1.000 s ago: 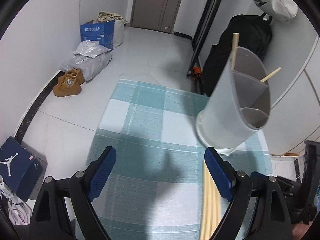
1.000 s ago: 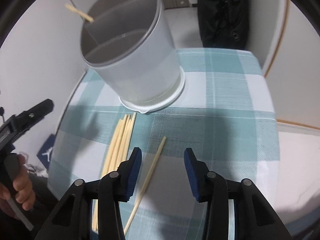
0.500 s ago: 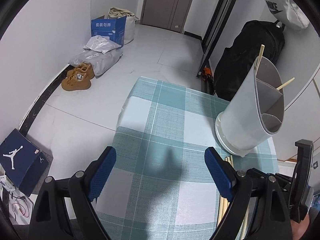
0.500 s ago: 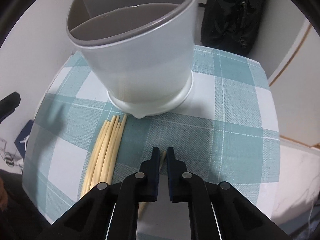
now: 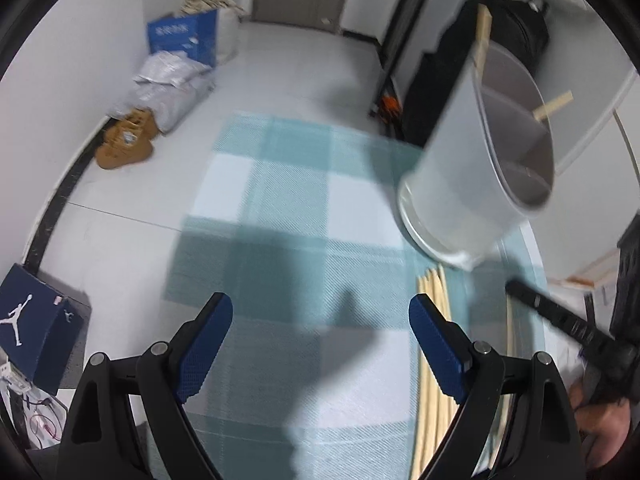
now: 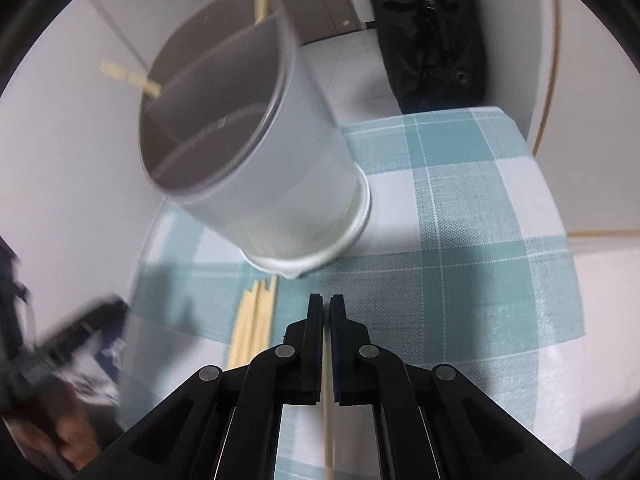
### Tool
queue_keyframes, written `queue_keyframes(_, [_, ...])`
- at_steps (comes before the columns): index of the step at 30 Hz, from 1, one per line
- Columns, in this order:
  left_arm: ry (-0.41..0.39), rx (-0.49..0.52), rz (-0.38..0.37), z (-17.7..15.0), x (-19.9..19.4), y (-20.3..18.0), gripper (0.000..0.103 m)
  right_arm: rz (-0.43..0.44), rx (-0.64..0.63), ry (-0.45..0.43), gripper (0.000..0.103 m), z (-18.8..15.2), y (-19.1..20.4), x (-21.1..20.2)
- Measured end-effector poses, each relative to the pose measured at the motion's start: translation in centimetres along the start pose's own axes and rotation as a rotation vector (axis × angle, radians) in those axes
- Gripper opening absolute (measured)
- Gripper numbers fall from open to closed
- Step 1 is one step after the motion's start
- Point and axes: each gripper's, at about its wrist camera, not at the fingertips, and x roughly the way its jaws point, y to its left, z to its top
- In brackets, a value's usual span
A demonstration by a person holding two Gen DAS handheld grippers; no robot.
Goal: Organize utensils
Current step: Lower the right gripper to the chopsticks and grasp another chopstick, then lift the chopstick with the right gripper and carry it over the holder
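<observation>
Between the clenched jaws of the right gripper (image 6: 326, 306) runs one thin, pale wooden chopstick (image 6: 327, 420), pinched along its shaft; the jaws have just been closing onto it, and its lower length trails toward the bottom of the right wrist view. Such a stick is likely very light and stiff, but smooth and narrow, so it could pivot or slide in the pads if held far from its middle; a grip nearer the centre would probably keep it steadier when tipped upright.

Just left of the gripper lies a bundle of similar pale wooden chopsticks (image 6: 256, 320) on the table with the teal-and-white checked cloth (image 6: 480, 240), their tips close to the foot of the tall white plastic utensil holder (image 6: 272, 184). That holder has inner partitions, and two sticks already lean in its far compartments. Its rim stands high, so the held stick will likely have to be lifted over it, clear of the leaning sticks.

The left gripper (image 5: 320, 320) hangs over bare cloth with its blue-padded jaws spread wide and nothing between them. Beyond the table, a black bag (image 6: 432, 32) stands on the floor.
</observation>
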Motion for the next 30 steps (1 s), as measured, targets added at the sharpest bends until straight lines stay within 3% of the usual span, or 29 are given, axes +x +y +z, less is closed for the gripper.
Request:
queue_keyframes(8, [0.110, 0.104, -0.015, -1.3, 1.8, -3.1, 0.087, 0.206, 0.229, -0.057, 0.003, 0.6, -3.3, -2.7])
queue_keyframes(13, [0.167, 0.131, 0.045, -1.7, 3.1, -3.6, 0.087, 0.312, 0.350, -0.097, 0.003, 0.9, -4.5, -3.4])
queue_keyframes(30, [0.174, 0.158, 0.184, -1.4, 4.6, -5.2, 0.087, 0.279, 0.312, -0.237, 0.003, 1.9, -5.1, -7.4])
